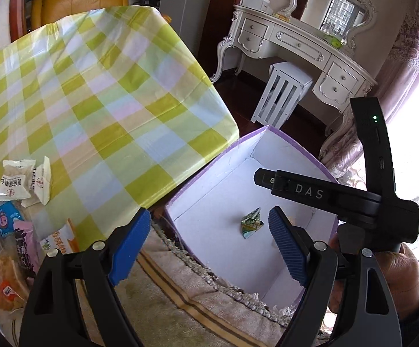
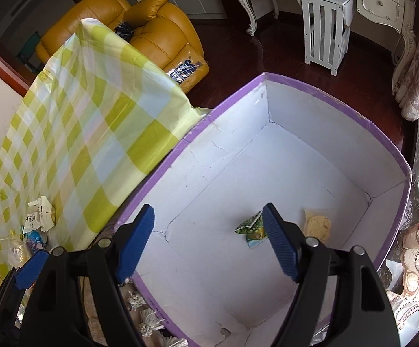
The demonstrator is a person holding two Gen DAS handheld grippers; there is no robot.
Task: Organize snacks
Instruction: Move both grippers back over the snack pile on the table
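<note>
While both grippers hang over the purple-rimmed box, their blue pads stand wide apart with nothing between them: the left gripper and the right gripper are both released. On the white floor of the box lies a small green snack packet, and at about 3 o'clock from it, near the right wall, a yellow packet of round crackers. In the left wrist view the remaining snacks sit in a heap at 9 o'clock on the checked tablecloth, white wrappers on top and a bread packet lower down. Behind the table, at 11 o'clock, stands a yellow armchair.
</note>
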